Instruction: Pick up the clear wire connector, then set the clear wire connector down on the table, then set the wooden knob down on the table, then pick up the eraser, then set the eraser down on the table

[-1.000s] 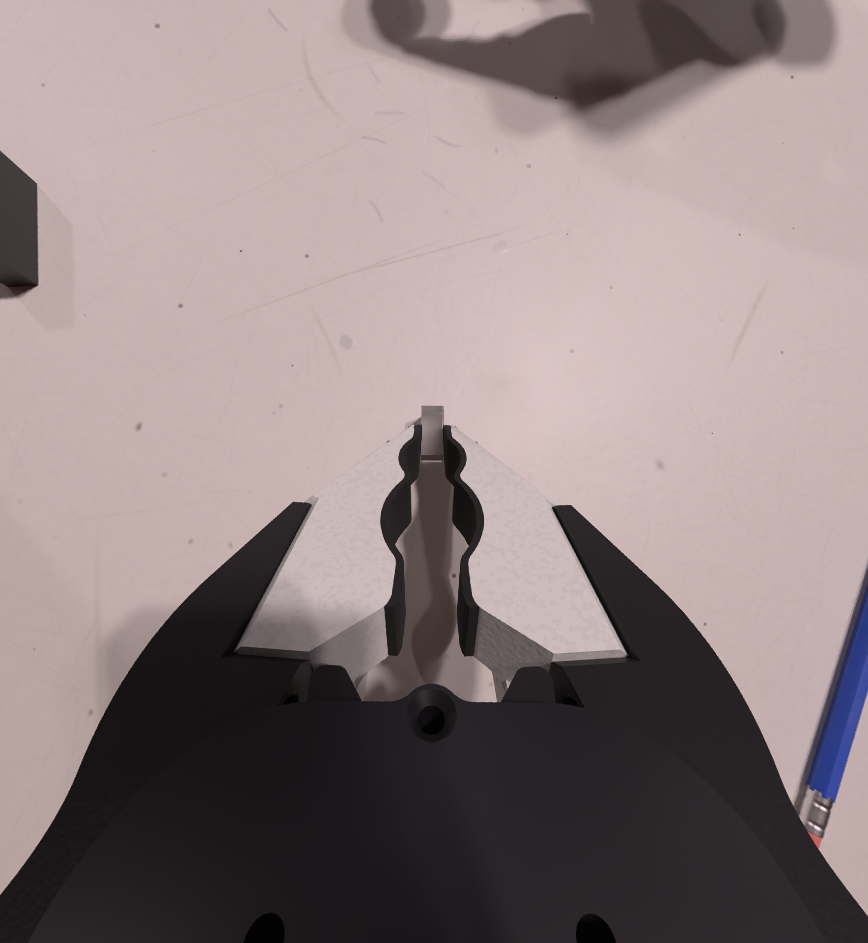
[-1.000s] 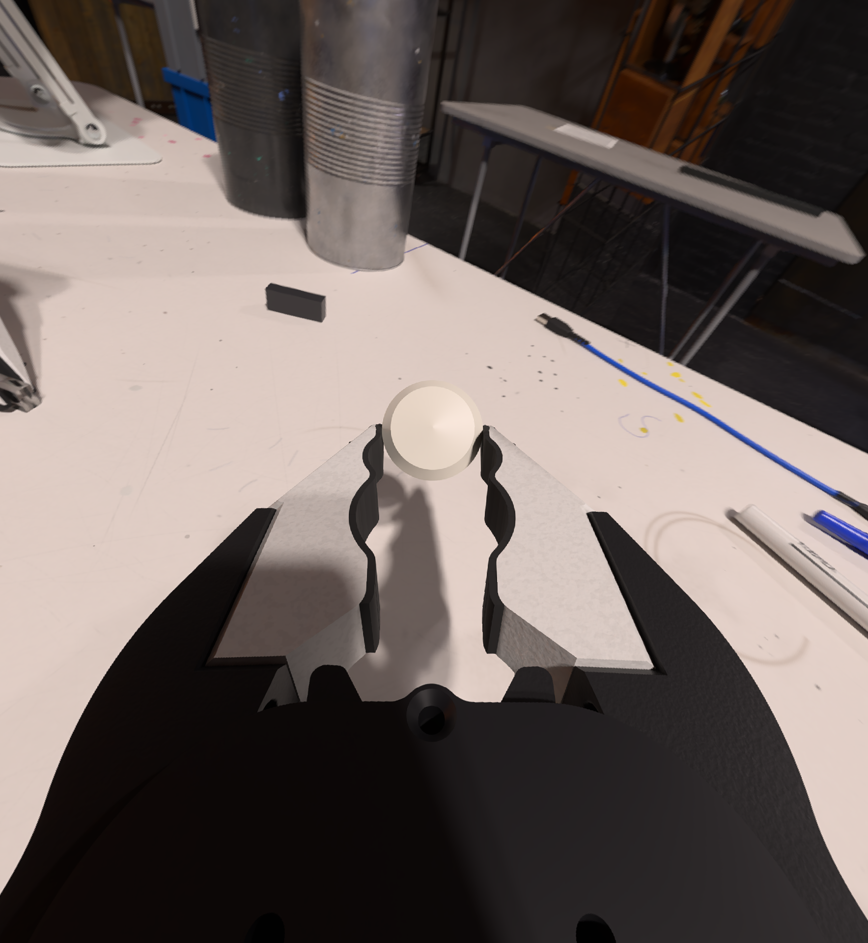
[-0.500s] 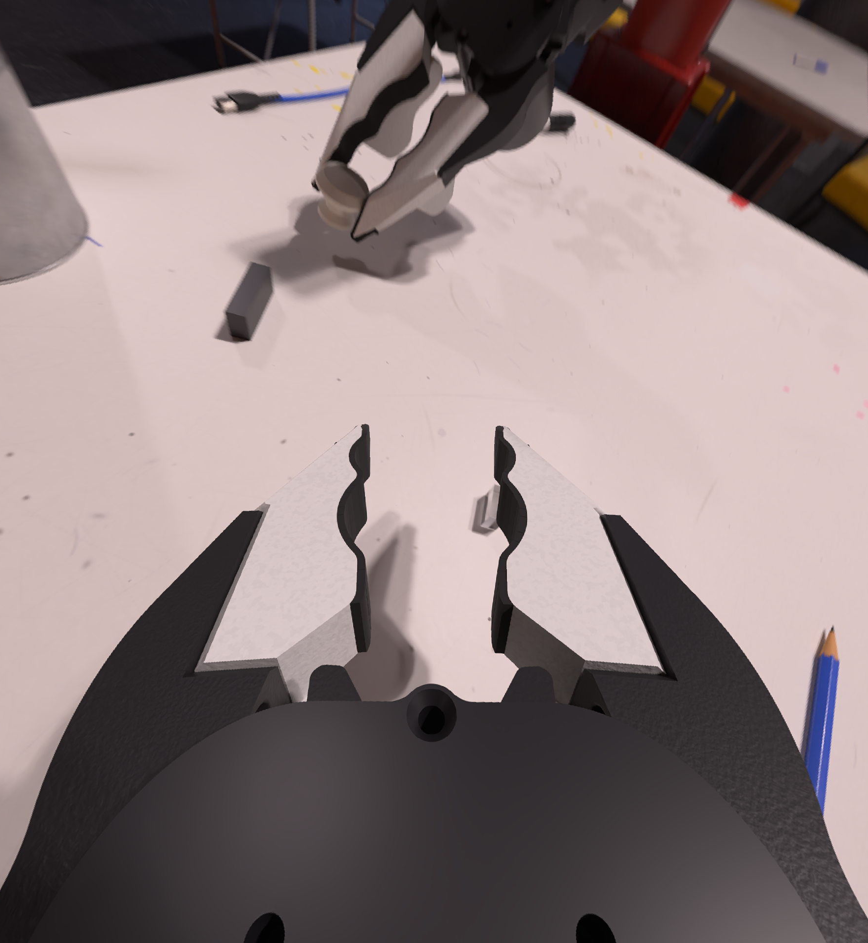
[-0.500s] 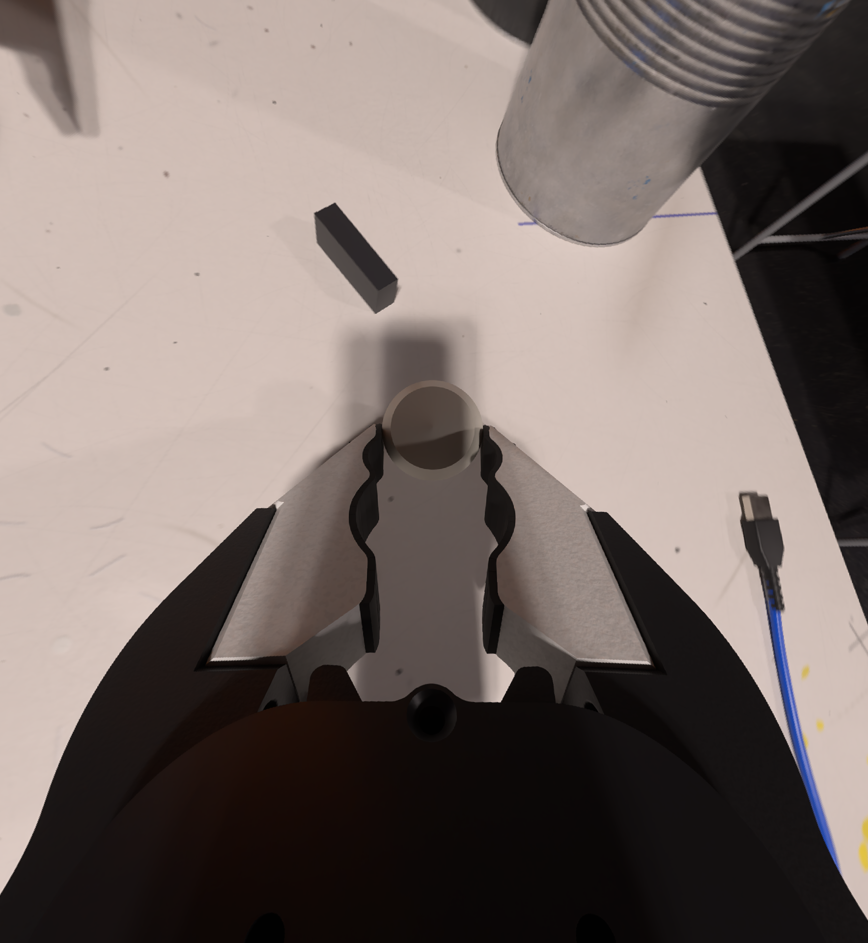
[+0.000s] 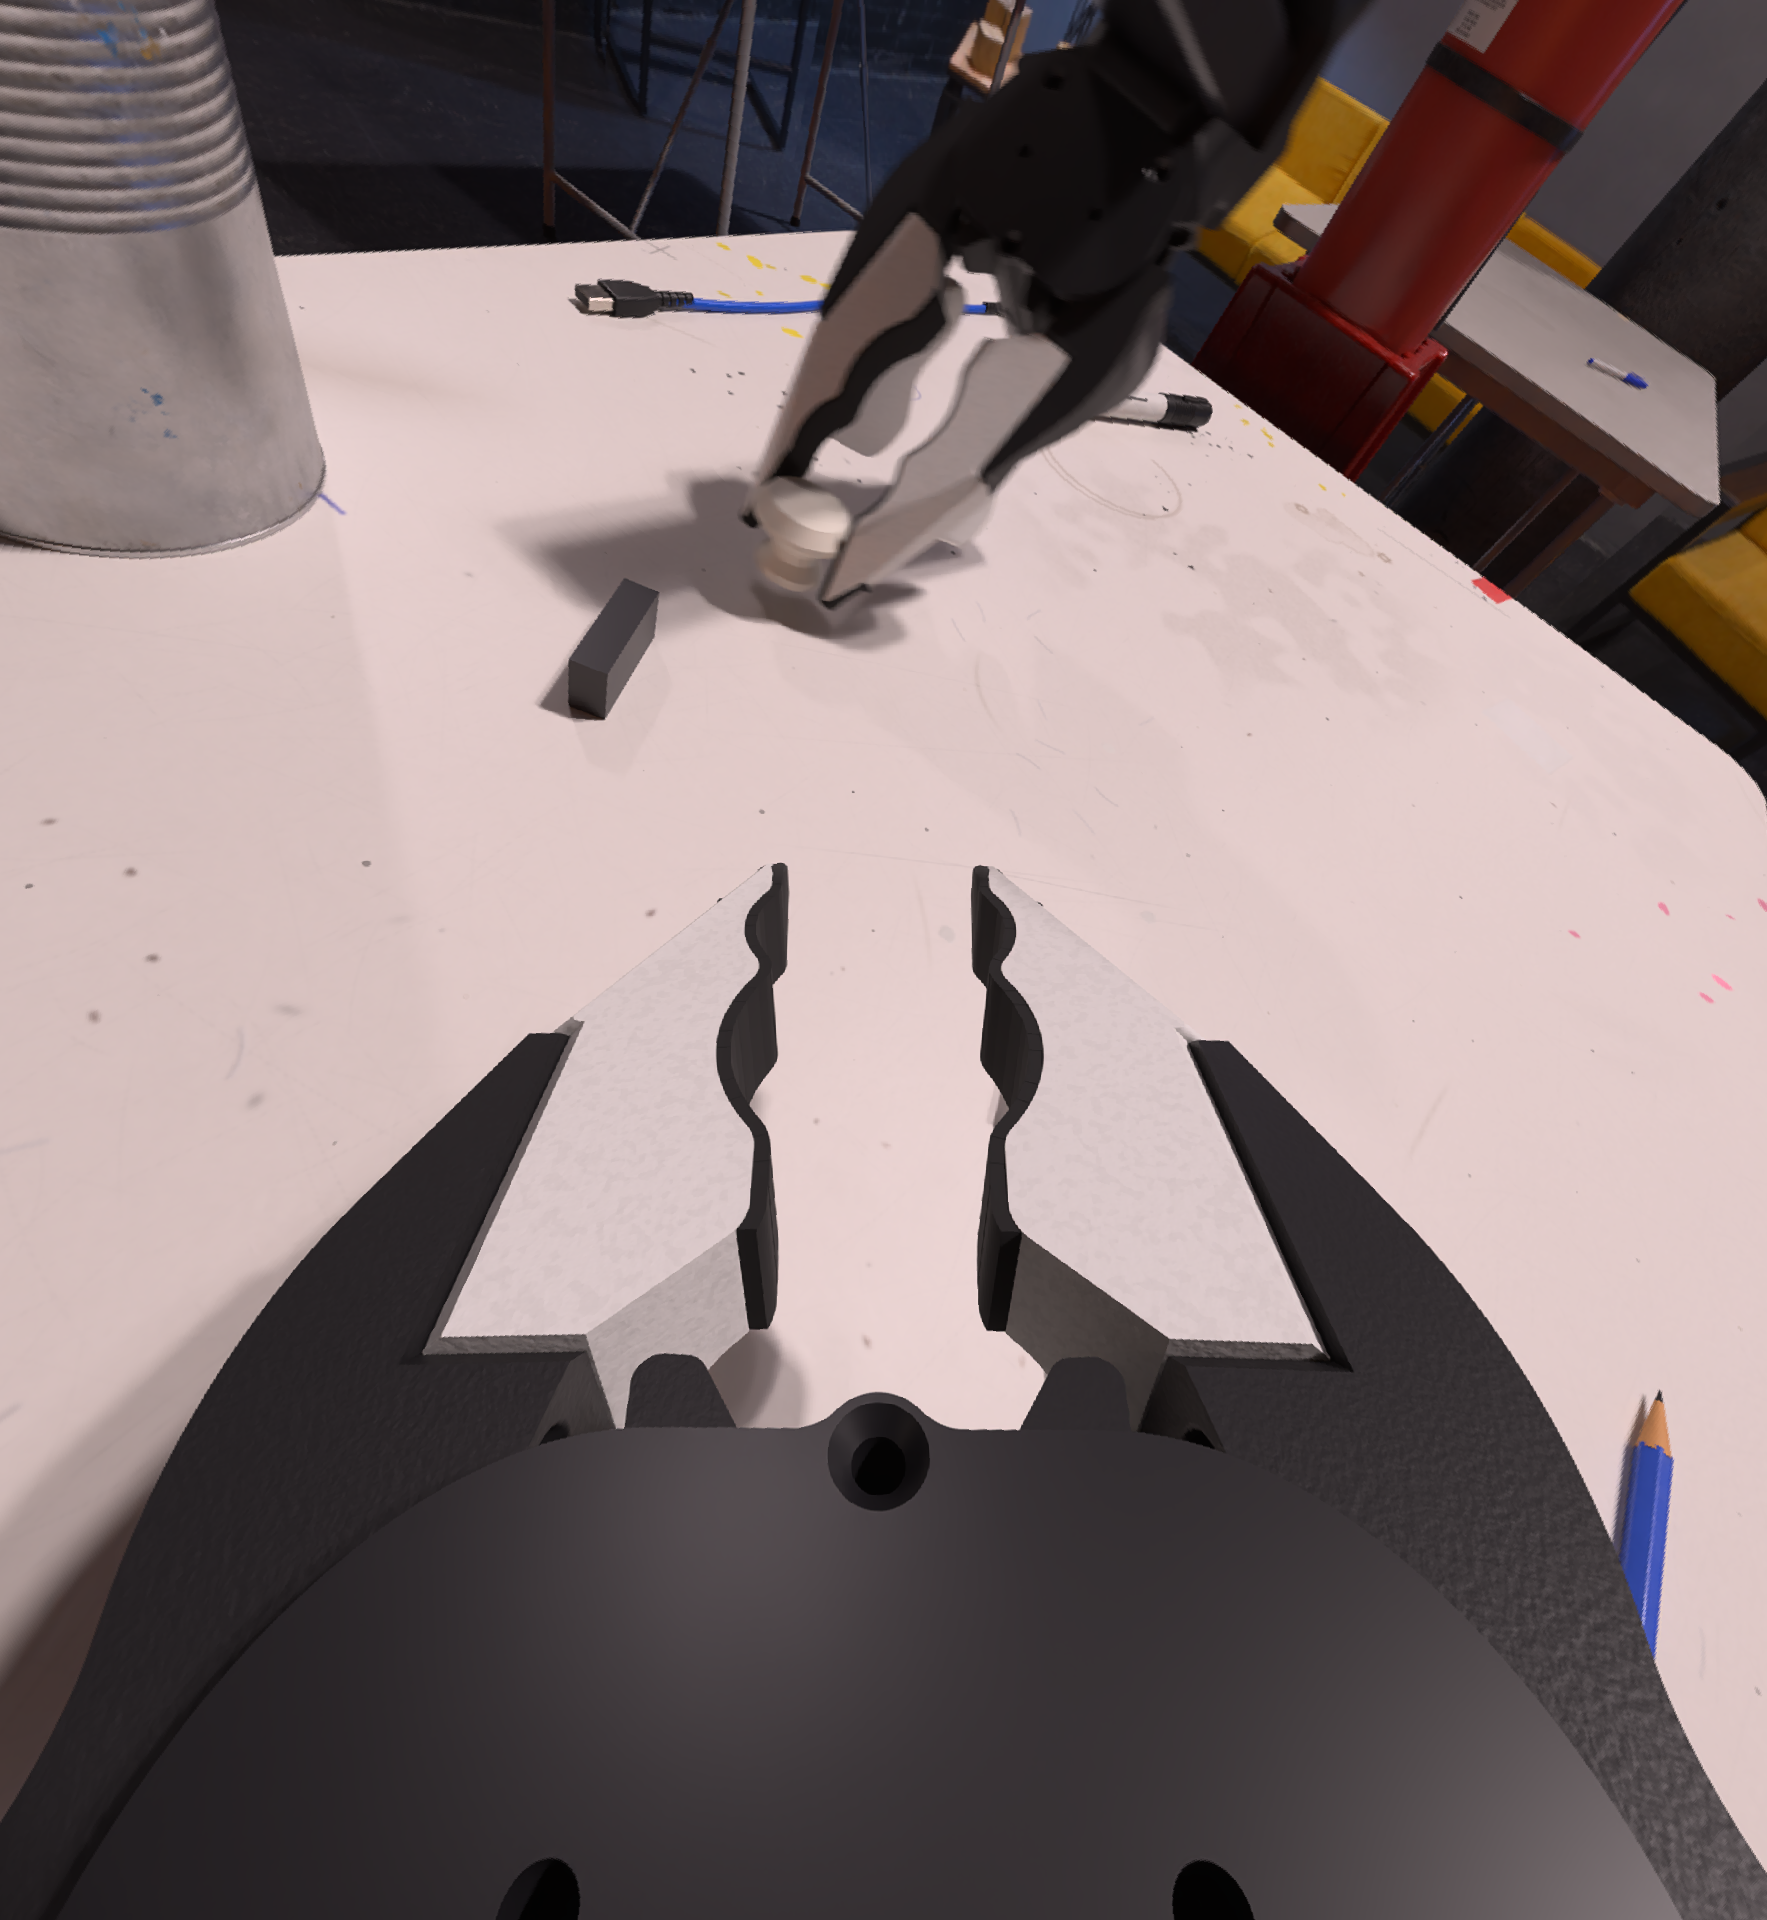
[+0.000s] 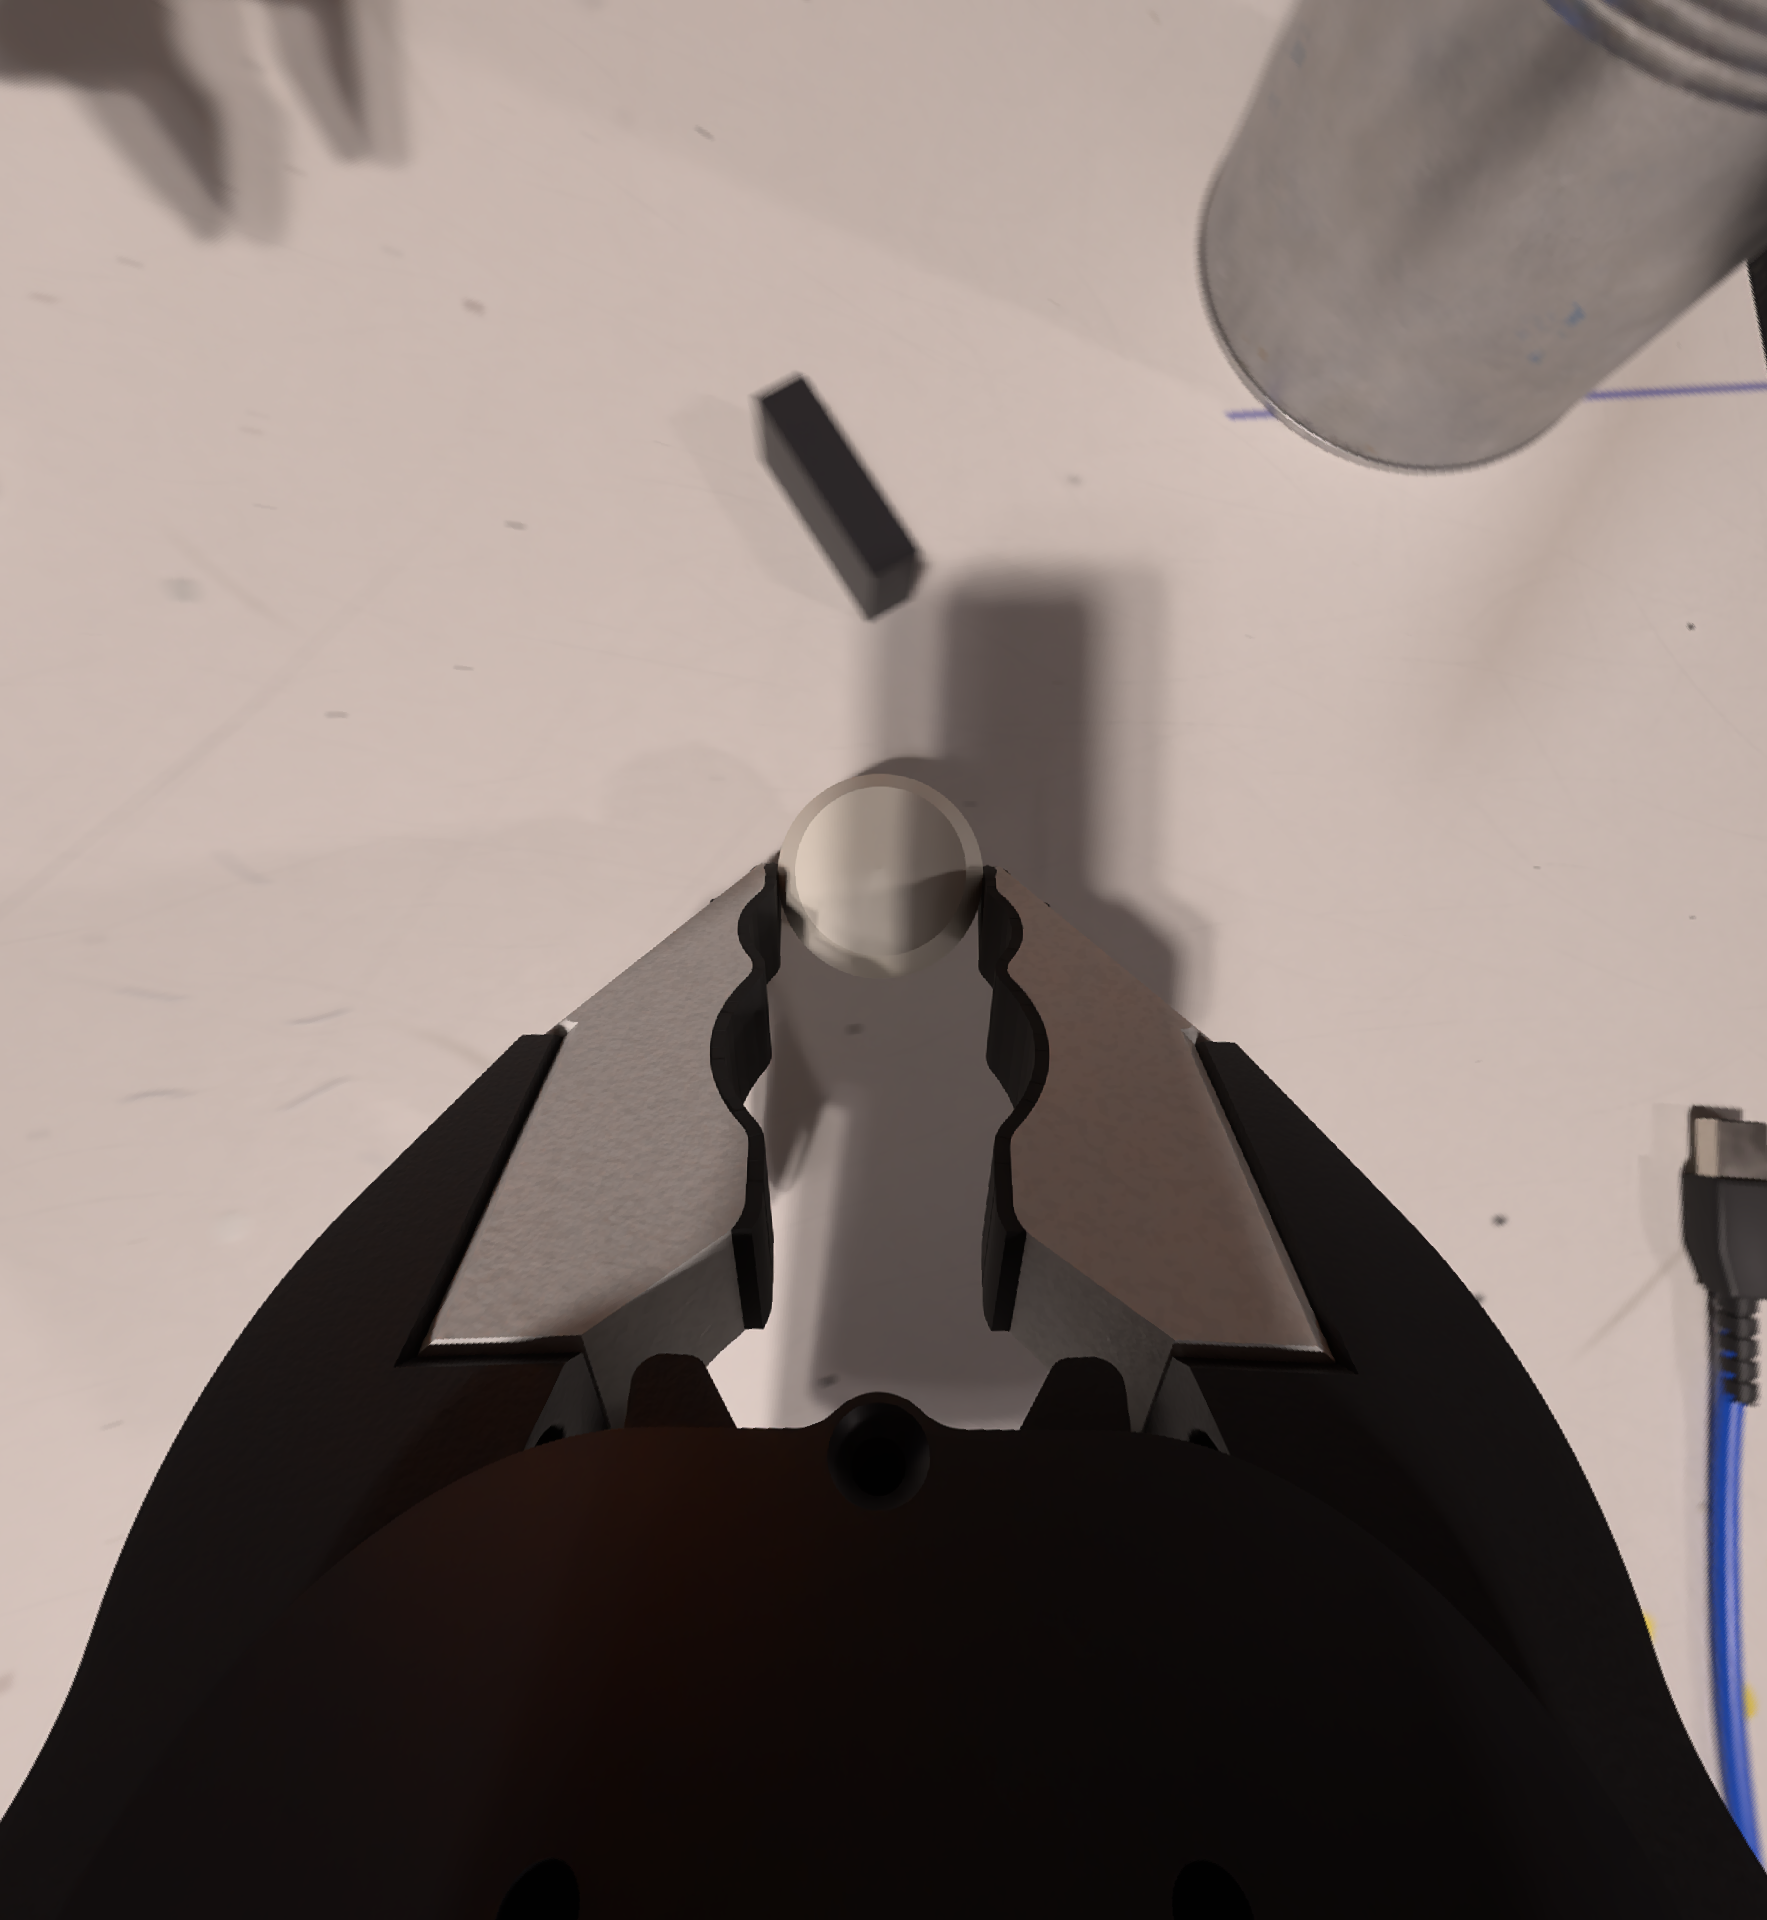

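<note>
My right gripper [image 6: 879,883] is shut on the pale wooden knob [image 6: 879,894] and points down at the table. In the left wrist view the right gripper [image 5: 806,551] holds the knob [image 5: 801,525] very low over the table; I cannot tell if it touches. The eraser [image 5: 614,644], a dark grey block, lies just left of the knob, and shows beyond my right fingertips in the right wrist view [image 6: 837,509]. My left gripper [image 5: 879,883] is open and empty above the table. The clear wire connector is not in view.
A big metal cylinder [image 5: 100,312] stands at the far left, also in the right wrist view [image 6: 1430,260]. A blue USB cable [image 5: 640,301] [image 6: 1731,1247] and a marker [image 5: 1159,410] lie at the back. A blue pencil [image 5: 1648,1517] lies right. The table edge [image 5: 1762,821] runs close on the right.
My left gripper opened, let go of the clear wire connector and drew back; the connector has left its view. My right gripper turned downward and lowered the knob beside the eraser.
</note>
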`<move>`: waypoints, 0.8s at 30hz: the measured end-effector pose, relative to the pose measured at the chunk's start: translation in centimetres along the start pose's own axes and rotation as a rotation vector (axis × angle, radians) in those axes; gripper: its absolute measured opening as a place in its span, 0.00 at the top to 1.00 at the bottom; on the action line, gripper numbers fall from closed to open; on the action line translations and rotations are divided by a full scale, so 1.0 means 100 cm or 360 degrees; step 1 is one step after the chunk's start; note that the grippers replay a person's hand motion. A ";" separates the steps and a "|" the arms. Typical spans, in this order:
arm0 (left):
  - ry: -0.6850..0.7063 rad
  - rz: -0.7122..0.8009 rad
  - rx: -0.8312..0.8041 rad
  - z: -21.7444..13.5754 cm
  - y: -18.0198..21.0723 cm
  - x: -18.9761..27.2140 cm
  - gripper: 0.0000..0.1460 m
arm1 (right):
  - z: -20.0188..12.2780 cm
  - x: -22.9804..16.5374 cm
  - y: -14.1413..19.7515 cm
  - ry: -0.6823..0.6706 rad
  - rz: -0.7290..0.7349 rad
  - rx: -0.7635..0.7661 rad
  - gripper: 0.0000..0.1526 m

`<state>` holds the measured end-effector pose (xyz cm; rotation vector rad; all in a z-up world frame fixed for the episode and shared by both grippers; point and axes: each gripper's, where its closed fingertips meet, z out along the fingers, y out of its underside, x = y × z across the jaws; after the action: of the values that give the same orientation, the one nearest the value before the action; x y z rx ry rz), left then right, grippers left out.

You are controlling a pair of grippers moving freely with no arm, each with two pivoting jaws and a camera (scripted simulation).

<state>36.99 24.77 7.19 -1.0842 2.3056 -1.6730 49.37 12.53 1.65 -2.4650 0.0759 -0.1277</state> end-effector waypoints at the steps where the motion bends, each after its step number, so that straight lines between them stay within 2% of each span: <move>1: -0.0003 -0.0002 0.0006 0.000 0.000 0.000 0.75 | -0.006 -0.010 -0.002 -0.0005 -0.0006 0.0028 0.75; 5: -0.0020 -0.0027 0.0032 -0.002 -0.003 -0.004 0.66 | -0.031 -0.076 -0.003 -0.0085 -0.0076 0.0066 0.75; 8: -0.0027 -0.0042 0.0044 -0.002 -0.004 -0.005 0.66 | -0.041 -0.126 0.014 -0.0131 -0.0160 -0.0043 0.75; 11: -0.0037 -0.0045 0.0054 -0.003 -0.005 -0.007 0.65 | -0.046 -0.158 0.031 -0.0146 -0.0156 -0.0114 0.75; 15: -0.0061 -0.0044 0.0068 -0.003 -0.006 -0.009 0.64 | -0.045 -0.167 0.048 -0.0083 -0.0104 -0.0170 0.75; 24: -0.0117 -0.0033 0.0051 -0.002 -0.004 -0.012 0.64 | -0.044 -0.165 0.050 -0.0028 -0.0024 -0.0073 0.75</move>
<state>38.01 25.55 7.20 -1.1471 2.2230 -1.6421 32.34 7.34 0.80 -2.5123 0.0530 -0.1121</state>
